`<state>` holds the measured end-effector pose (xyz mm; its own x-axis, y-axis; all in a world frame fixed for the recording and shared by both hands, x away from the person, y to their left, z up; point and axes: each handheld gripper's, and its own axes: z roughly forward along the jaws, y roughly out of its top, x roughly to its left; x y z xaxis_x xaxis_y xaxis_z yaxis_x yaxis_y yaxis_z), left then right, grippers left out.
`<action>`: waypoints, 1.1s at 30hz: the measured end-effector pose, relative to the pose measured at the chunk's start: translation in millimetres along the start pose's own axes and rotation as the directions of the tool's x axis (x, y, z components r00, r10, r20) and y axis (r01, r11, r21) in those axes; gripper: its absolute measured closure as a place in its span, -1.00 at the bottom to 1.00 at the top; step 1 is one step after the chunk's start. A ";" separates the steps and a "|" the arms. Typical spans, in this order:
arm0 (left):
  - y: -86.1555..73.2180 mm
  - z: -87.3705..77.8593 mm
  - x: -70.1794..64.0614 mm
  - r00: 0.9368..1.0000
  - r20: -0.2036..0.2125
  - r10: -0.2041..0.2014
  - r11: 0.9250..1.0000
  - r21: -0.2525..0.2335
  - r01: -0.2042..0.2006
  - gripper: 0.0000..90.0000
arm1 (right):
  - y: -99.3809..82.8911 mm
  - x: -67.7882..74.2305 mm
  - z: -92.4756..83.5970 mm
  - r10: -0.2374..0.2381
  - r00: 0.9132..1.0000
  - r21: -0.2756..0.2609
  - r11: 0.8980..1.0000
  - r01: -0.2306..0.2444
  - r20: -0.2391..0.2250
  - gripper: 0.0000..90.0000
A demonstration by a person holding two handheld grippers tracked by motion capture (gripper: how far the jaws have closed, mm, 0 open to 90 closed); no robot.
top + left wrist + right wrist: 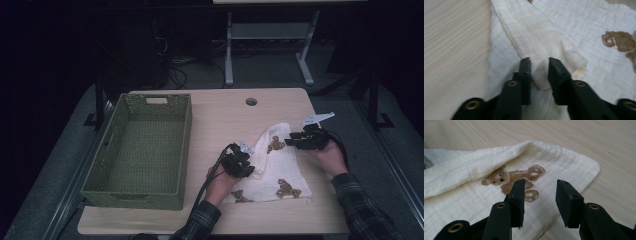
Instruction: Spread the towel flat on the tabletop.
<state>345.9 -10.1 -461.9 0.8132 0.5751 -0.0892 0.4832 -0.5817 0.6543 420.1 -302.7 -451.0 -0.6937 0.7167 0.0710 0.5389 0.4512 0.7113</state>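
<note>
Dark room, 1 light wooden table (215, 120) w/ round hole. 1 green perforated plastic basket (140, 150) at table's left. 1 cream muslin cloth w/ brown teddy-bear prints (280, 170), partly folded, at table's right-centre; 3 bears visible from above. 2 grippers: left gripper (539, 66) at cloth's left edge, jaws pinching a raised fold of cloth. Right gripper (540, 187) over cloth's far corner, jaws spread, nothing between.
</note>
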 end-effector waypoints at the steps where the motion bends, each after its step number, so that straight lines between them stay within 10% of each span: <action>1: -0.1 0.3 -0.1 1.000 0.004 0.000 1.000 0.000 0.000 0.75 | 0.0 0.1 -0.1 0.000 1.000 0.000 1.000 0.000 0.000 0.30; 17: 32.2 -30.8 24.5 0.997 -0.070 -0.014 0.997 -0.082 0.008 0.92 | 0.0 -0.4 -0.1 0.001 1.000 -0.002 1.000 -0.001 0.000 0.30; 33: 65.1 -35.9 96.9 0.969 -0.218 -0.117 0.988 -0.125 0.091 0.92 | -0.3 -1.8 -2.0 0.002 1.000 -0.008 1.000 -0.002 -0.006 0.30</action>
<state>444.5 28.4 -401.0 0.6608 0.7505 0.0008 0.5110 -0.4507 0.7319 420.2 -305.2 -449.9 -0.6956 0.7143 0.0769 0.5368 0.4456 0.7164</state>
